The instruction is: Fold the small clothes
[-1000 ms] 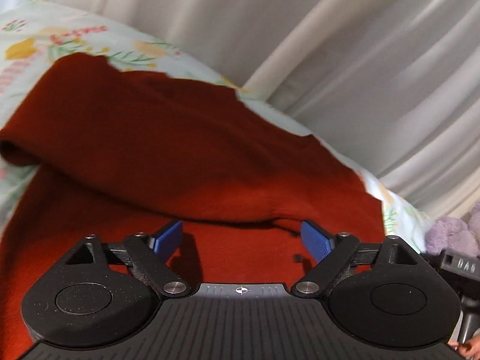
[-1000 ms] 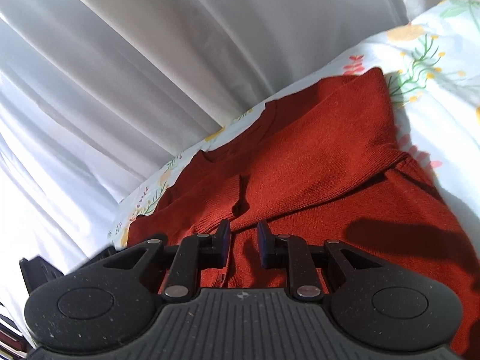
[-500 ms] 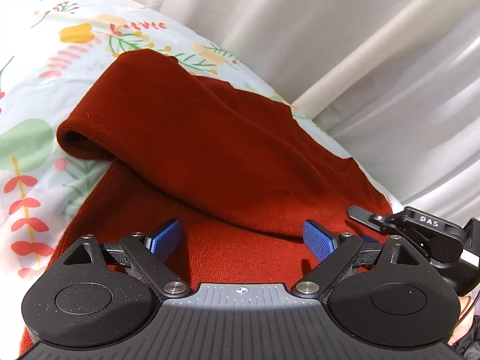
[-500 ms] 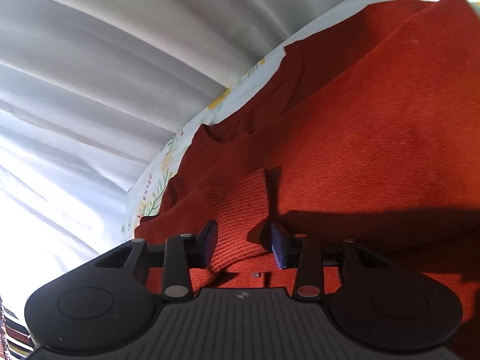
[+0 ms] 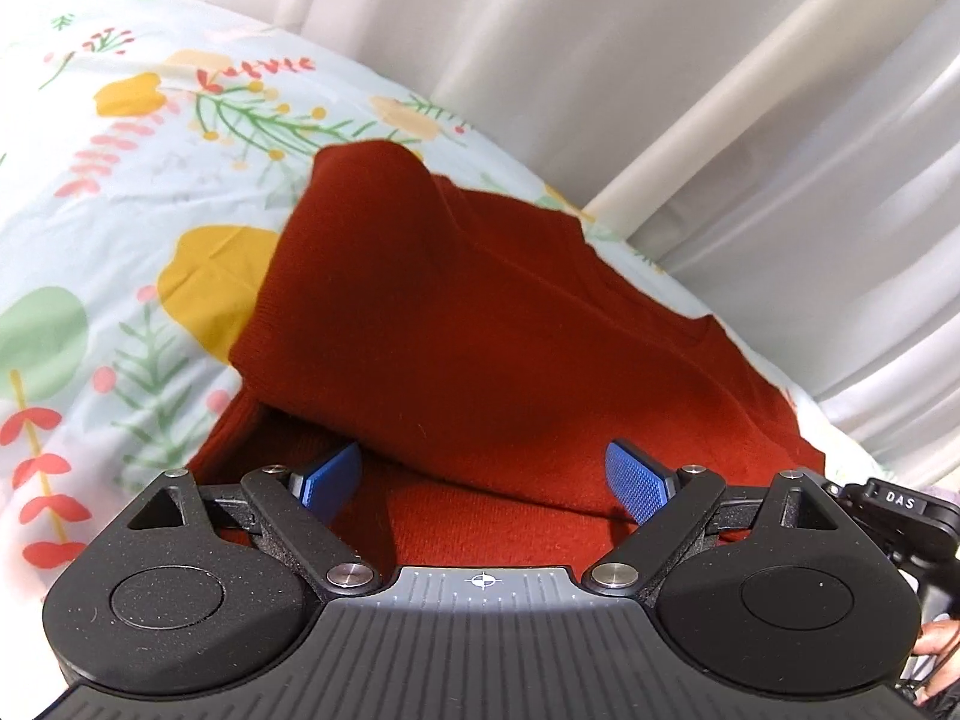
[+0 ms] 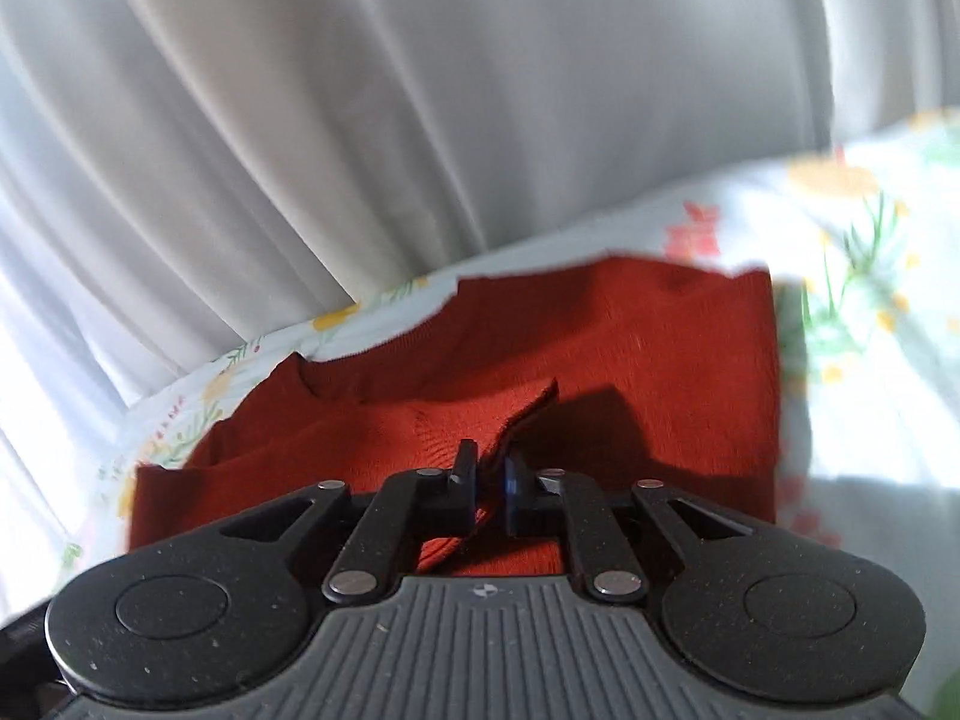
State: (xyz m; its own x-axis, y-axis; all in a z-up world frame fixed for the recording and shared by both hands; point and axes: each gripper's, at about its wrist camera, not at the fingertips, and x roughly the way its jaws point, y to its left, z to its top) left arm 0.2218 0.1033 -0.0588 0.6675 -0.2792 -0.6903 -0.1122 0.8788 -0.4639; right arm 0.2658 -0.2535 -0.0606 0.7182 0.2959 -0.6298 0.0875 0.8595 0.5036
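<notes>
Red sweater (image 5: 480,324) lay half-folded on the floral sheet (image 5: 120,240), ahead of both grippers.
"DAS" was legible on the black device (image 5: 900,510) right of the left gripper (image 5: 486,483), whose jaws gaped wide, holding nothing. The right gripper (image 6: 491,480) was nearly closed, pinching the ribbed cuff (image 6: 480,420). White curtain (image 6: 360,120) hung beyond.

bright daylight, fisheye bending at edges; right wrist view motion-blurred, perhaps overexposed at the left.

sweater (image 5: 510,324): rust-red knit, lying flat
sleeve (image 6: 480,420): folded across the body, ribbed cuff end lifted
place: on floral sheet (image 5: 120,180), near curtain
</notes>
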